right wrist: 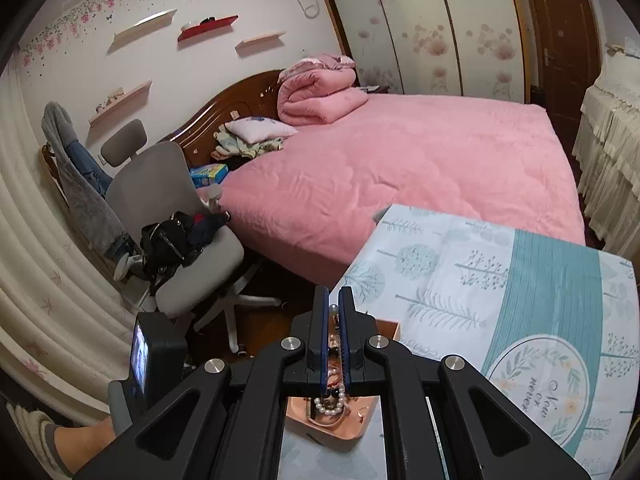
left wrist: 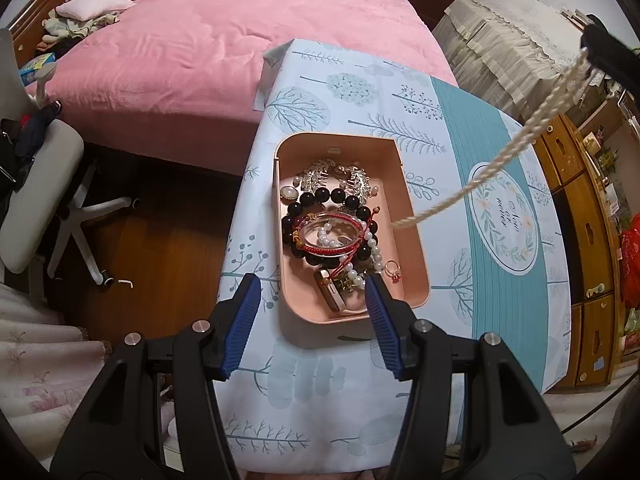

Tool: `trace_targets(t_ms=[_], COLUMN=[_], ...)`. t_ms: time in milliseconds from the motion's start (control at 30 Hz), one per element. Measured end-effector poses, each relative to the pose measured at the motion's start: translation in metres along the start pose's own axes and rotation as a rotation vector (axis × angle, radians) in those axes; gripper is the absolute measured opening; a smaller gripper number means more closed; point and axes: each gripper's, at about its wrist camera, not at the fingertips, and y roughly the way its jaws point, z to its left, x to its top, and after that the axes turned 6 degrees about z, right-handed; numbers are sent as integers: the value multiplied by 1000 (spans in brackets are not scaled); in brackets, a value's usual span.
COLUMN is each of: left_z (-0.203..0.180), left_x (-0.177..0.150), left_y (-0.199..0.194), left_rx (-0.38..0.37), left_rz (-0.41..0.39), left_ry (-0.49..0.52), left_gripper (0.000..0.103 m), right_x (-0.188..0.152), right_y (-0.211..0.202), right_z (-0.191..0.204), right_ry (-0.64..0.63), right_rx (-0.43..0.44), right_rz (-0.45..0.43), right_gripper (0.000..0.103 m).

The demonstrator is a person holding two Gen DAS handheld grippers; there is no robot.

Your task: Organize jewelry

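Observation:
A pink tray (left wrist: 412, 240) sits on the patterned tablecloth and holds a tangle of jewelry: a black bead bracelet (left wrist: 304, 204), a red cord bracelet (left wrist: 332, 236), pearls, a gold ring (left wrist: 393, 269) and sparkly clips. My left gripper (left wrist: 312, 292) is open, its fingers astride the tray's near end. My right gripper (left wrist: 596, 40) at the upper right is shut on a long pearl necklace (left wrist: 492, 168) that hangs down to the tray's right rim. In the right wrist view the right gripper (right wrist: 334, 300) is shut, with pearls (right wrist: 330, 406) dangling below over the tray (right wrist: 352, 426).
The table (left wrist: 500, 128) stands against a pink bed (left wrist: 208, 48). A grey office chair (right wrist: 176, 216) with clothes stands on the wooden floor to the left. A wooden cabinet (left wrist: 588, 264) is on the right. A wardrobe and a door stand beyond the bed.

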Motion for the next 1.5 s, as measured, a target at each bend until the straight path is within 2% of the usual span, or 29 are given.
trace_targets(t_ms=[133, 367, 533, 867, 900, 1000, 1133, 1233, 1367, 1500], left_z=[0, 2, 0, -11, -14, -24, -44, -62, -87, -107], left_x=[-2, -5, -5, -2, -1, 1, 0, -4, -11, -20], left_y=[2, 6, 4, -6, -8, -12, -17, -19, -17, -17], left_rx=[0, 16, 22, 27, 27, 28, 32, 17, 50, 49], left_rz=[5, 22, 11, 4, 1, 8, 1, 5, 13, 9], left_ry=[-6, -17, -5, 24, 32, 46, 89, 118, 162, 195], left_gripper=[51, 51, 52, 57, 58, 69, 69, 70, 70, 70], right_x=[-11, -35, -42, -53, -56, -70, -90, -110, -136, -159], right_y=[21, 80, 101, 80, 77, 63, 45, 32, 15, 1], right_z=[4, -2, -6, -22, -24, -28, -36, -49, -66, -80], right_ry=[-7, 1, 5, 29, 33, 45, 78, 159, 248, 327], right_rx=[-1, -7, 1, -55, -64, -91, -139, -170, -245, -293], right_rz=[47, 179, 206, 197, 200, 202, 206, 219, 216, 225], right_gripper=[4, 5, 5, 7, 9, 19, 21, 21, 38, 43])
